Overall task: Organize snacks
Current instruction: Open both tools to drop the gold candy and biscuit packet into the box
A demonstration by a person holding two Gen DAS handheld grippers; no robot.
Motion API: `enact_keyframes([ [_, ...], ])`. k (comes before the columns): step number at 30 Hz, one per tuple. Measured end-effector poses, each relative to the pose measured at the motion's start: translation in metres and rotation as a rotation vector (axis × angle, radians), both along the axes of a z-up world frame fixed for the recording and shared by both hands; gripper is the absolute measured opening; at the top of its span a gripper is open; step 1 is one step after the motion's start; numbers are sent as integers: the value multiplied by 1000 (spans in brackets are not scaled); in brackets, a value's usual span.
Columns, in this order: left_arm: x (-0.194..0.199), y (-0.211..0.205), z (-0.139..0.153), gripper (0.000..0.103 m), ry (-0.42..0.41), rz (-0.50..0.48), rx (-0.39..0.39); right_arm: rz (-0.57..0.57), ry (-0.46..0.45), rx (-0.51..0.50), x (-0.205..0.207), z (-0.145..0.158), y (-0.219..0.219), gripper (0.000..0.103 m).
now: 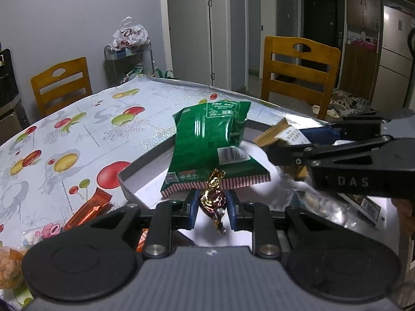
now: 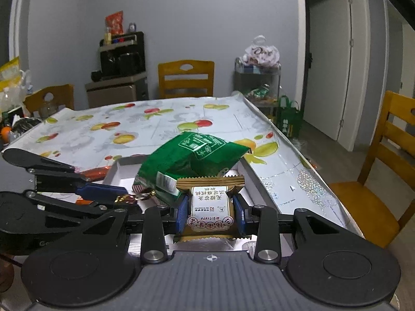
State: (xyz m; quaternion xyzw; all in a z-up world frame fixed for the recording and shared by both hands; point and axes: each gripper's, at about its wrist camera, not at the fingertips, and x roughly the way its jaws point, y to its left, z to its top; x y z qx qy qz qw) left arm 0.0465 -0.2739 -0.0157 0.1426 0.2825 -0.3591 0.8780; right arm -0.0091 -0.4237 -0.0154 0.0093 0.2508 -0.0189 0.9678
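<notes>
While left gripper clamps foil candy, right gripper clamps gold packet

Green snack bag: glossy plastic film, crinkled. Twist-wrapped candy: shiny metallic foil, gold and maroon. Gold pastry packet: glossy film, matt white paper-like label. Tablecloth: smooth glossy vinyl, fruit print. White box: matt cardboard. Chairs: varnished wood. Grippers' bodies: matt black plastic.
</notes>
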Motion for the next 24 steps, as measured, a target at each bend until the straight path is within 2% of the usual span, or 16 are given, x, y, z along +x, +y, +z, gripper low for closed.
enact_keyframes([
  [18, -3, 6, 1, 21, 9, 0, -9, -12, 18, -46, 6, -1, 5, 40],
  [19, -3, 6, 1, 22, 10, 0, -9, -17, 16, -47, 6, -1, 5, 42],
  [21, -4, 7, 1, 30, 9, 3, -10, -22, 11, -47, 5, -1, 5, 46],
  [24, -4, 9, 2, 31, 11, 5, -16, -22, 4, -51, 5, 0, 7, 49],
])
